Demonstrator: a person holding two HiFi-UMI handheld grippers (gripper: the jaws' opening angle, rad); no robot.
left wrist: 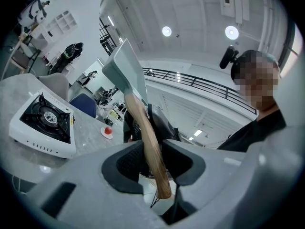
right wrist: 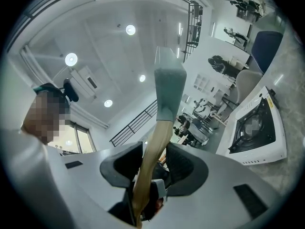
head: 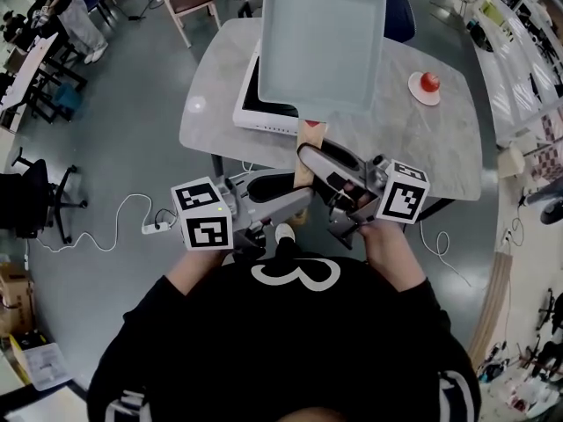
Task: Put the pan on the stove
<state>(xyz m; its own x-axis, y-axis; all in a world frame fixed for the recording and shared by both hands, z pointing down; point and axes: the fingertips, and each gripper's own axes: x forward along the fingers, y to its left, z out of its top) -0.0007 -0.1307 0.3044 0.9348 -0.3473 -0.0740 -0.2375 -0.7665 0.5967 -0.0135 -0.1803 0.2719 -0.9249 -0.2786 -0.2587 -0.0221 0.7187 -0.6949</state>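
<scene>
A square pale grey pan (head: 324, 42) with a wooden handle (head: 310, 139) hangs in the air, above and partly covering the white gas stove (head: 252, 105) on the marble table (head: 422, 152). My left gripper (head: 299, 189) and right gripper (head: 322, 162) are both shut on the handle, left lower, right higher. In the left gripper view the handle (left wrist: 151, 147) runs up between the pads of the left gripper (left wrist: 153, 160) to the pan (left wrist: 125, 73), with the stove (left wrist: 45, 123) at the left. In the right gripper view the handle (right wrist: 153, 151) passes through the right gripper (right wrist: 152, 168) to the pan (right wrist: 169, 87), with the stove (right wrist: 257, 128) at the right.
A red object on a small saucer (head: 427, 84) sits on the table to the right of the stove. A wooden chair (head: 189, 3) and a blue chair (head: 400, 16) stand beyond the table. A power strip with a white cable (head: 158, 227) lies on the floor at the left.
</scene>
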